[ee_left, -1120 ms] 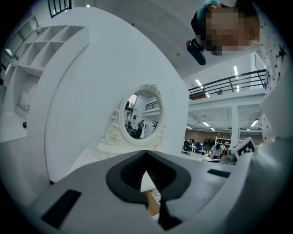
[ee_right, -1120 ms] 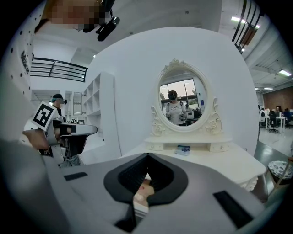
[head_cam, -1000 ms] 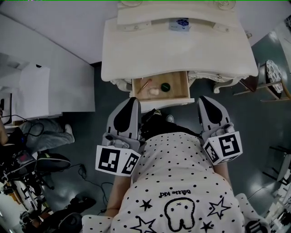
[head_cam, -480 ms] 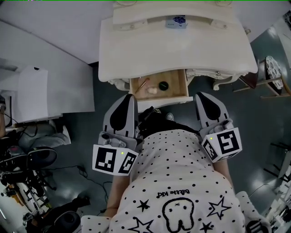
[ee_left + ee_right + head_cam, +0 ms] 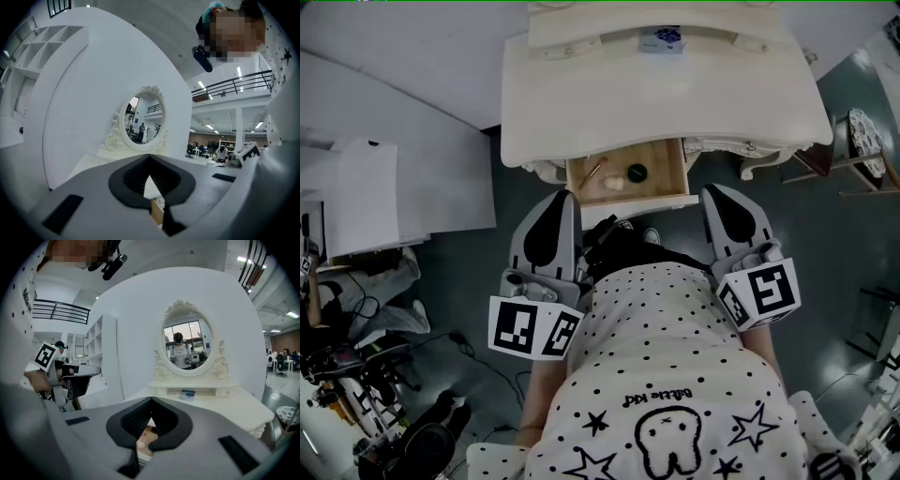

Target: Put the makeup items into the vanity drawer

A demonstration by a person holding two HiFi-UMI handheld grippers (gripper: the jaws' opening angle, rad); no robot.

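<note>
Head view: the open drawer point(image 5: 667, 180) of the white desk point(image 5: 581, 103) holds a brush point(image 5: 593, 172), puff point(image 5: 614, 184) and compact point(image 5: 637, 172). Left hand-held gripper point(image 5: 566, 199) and right hand-held gripper point(image 5: 712, 194) sit just short of it. Left gripper view: jaws pressed together, empty, facing the mirror point(image 5: 143, 119). Right gripper view: the same.

White vanity point(image 5: 666, 103) carries a small box point(image 5: 660, 38); drawer point(image 5: 667, 174) open.

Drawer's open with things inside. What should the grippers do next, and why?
Probably ease the right gripper forward to the drawer front and push it shut: a brush, a pale puff and a dark round pot already lie inside, and its jaws are shut, empty.
</note>
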